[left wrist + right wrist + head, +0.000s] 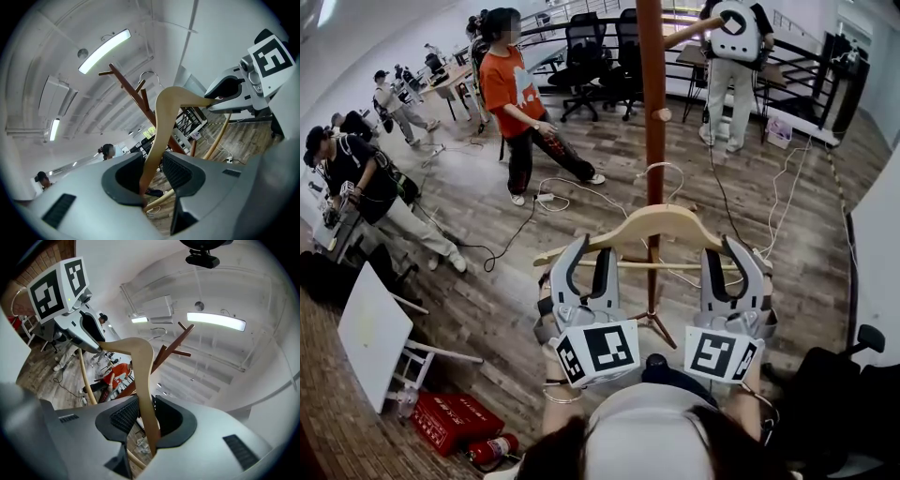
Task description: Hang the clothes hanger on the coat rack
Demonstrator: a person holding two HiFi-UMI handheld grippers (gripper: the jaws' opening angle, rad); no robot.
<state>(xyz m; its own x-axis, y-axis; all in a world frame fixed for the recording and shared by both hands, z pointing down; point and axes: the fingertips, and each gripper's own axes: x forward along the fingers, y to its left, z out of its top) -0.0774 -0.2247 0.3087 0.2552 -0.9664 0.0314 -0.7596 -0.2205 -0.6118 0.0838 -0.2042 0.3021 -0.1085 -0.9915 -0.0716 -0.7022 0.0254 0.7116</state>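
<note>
Both grippers hold a pale wooden hanger (661, 223) level in front of me. Its wire hook (664, 169) stands up just before the brown coat rack pole (653, 103). My left gripper (589, 255) is shut on the hanger's left arm and my right gripper (729, 255) on its right arm. In the left gripper view the hanger (165, 110) runs up from between the jaws of the left gripper (152, 169) toward the rack's pegs (133, 93). The right gripper view shows the hanger (141, 363) clamped in the right gripper (141, 417), with the rack (169, 347) behind.
The rack's feet (659, 323) stand on the wooden floor close ahead. A peg (662, 114) and an upper branch (694, 30) stick out to the right of the pole. White cables (572, 192) trail on the floor. A person in orange (511, 89) stands beyond; a fire extinguisher (492, 448) lies lower left.
</note>
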